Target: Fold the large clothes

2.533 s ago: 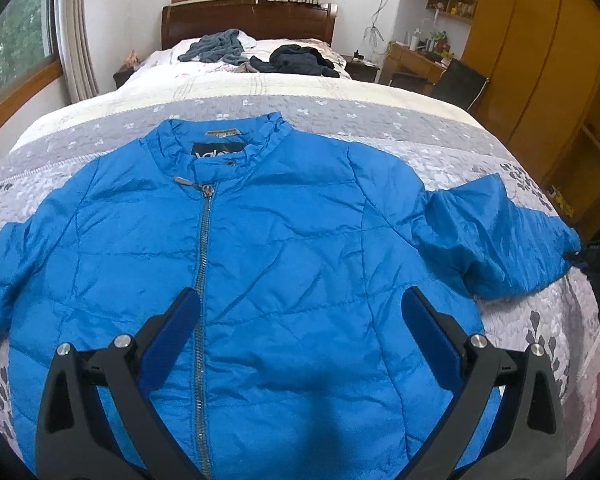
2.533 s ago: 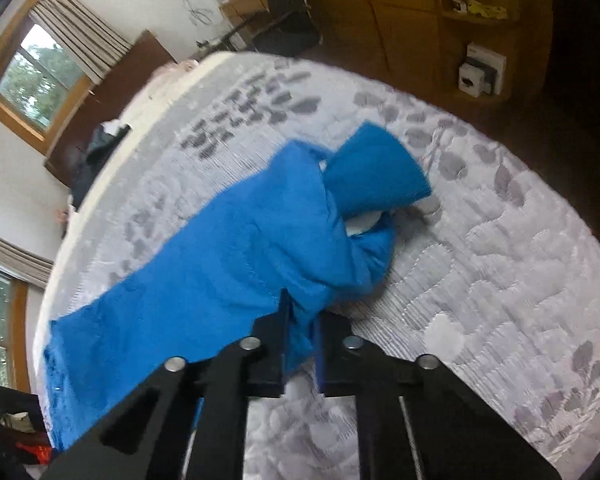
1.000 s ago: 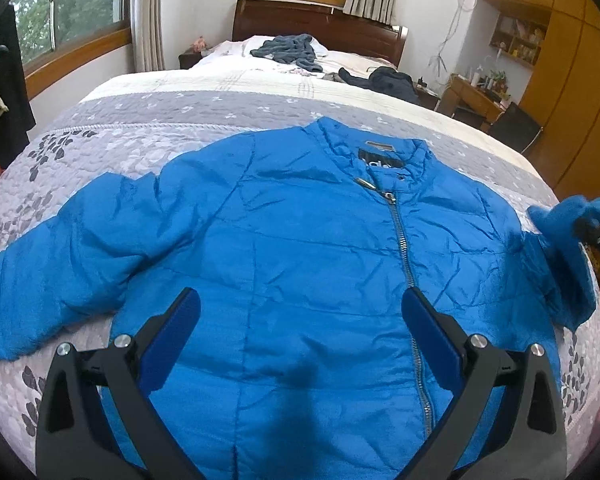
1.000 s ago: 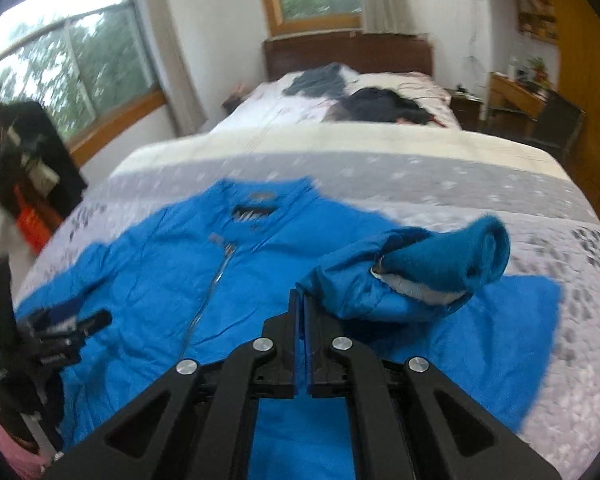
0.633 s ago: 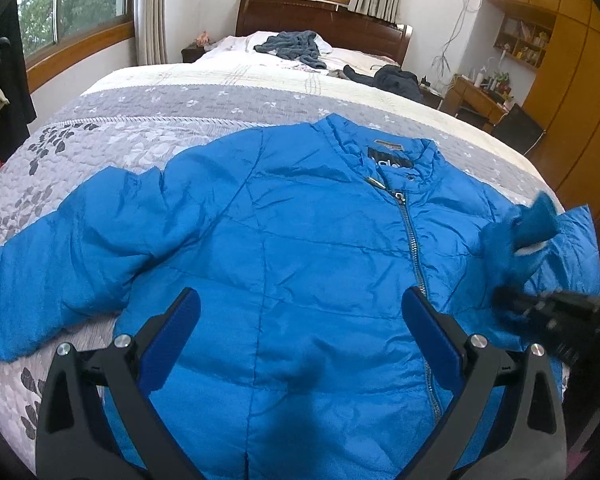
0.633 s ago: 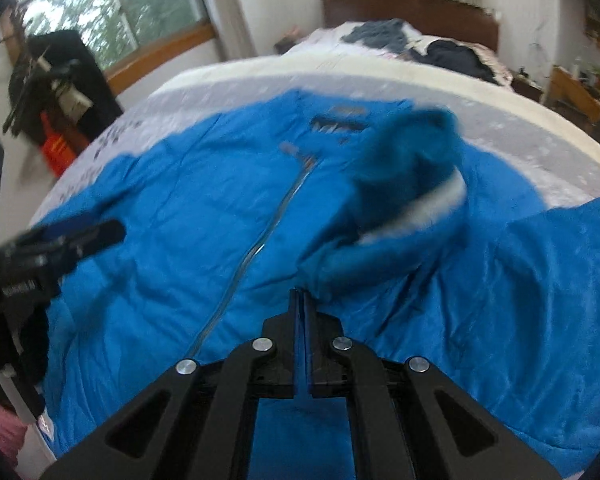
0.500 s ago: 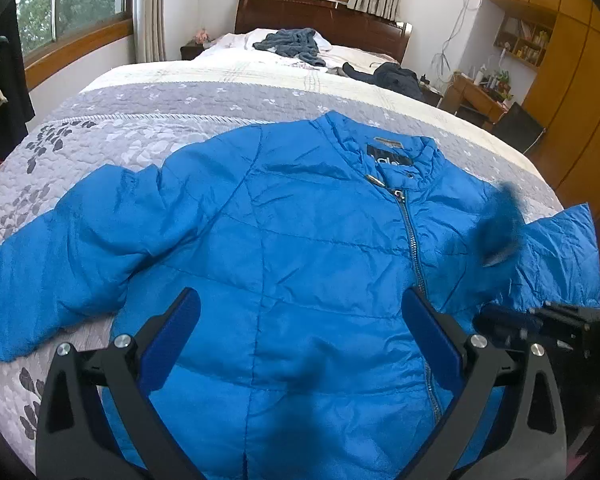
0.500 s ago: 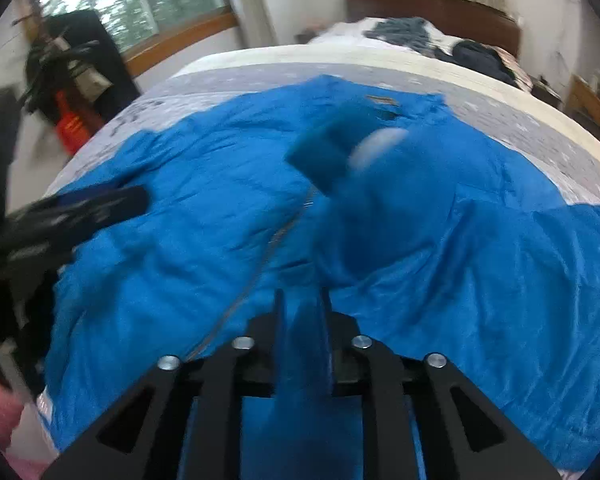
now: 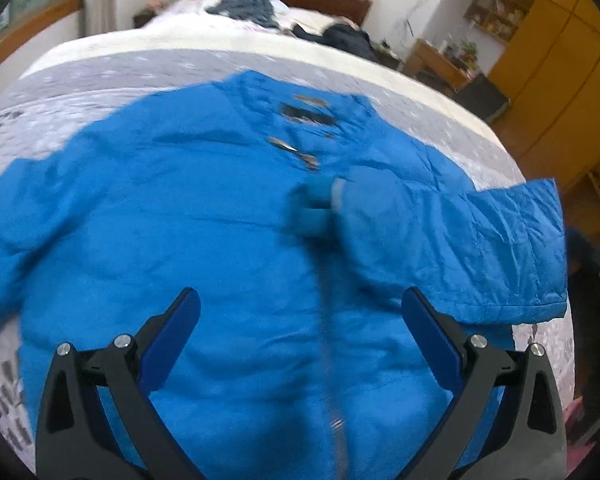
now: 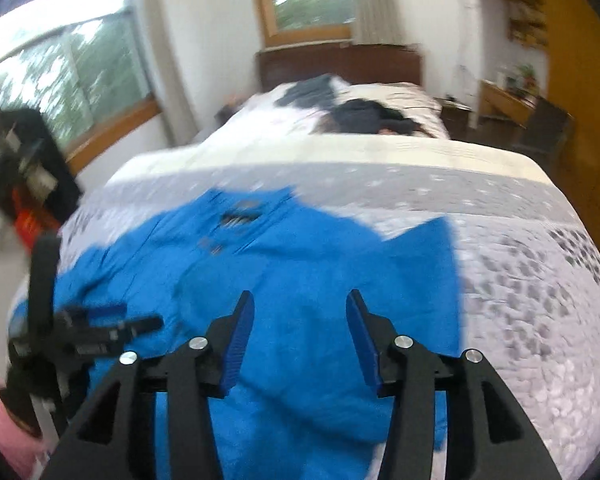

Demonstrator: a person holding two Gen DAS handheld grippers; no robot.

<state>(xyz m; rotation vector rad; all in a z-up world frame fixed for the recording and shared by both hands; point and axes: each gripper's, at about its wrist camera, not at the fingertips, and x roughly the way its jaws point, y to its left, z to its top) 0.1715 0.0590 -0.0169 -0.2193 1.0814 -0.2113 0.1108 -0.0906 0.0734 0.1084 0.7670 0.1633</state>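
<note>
The blue jacket [image 9: 204,240] lies flat on the bed [image 9: 112,72], front side up and zipped, with its collar pointing toward the headboard end. It takes up most of the near end of the bed.

One fold looks done. The right sleeve [image 9: 452,240] is bent in over the chest, and its cuff [image 9: 312,212] sits near the zipper [image 9: 330,340]. The picture is blurry there, so I cannot tell how neat that fold is.

The other sleeve [image 9: 4,216] is not folded. It sticks out toward the left edge of the bed.

The left tool [image 9: 300,320] is wide open, holds nothing, and hangs over the bottom part of the jacket. The right tool [image 10: 300,320] is open too, with nothing between its fingers. It is above the right side of the jacket.

I think the job is only just started. The left sleeve needs to come in next. Then the body needs folding up, from the bottom edge toward the collar.
</note>
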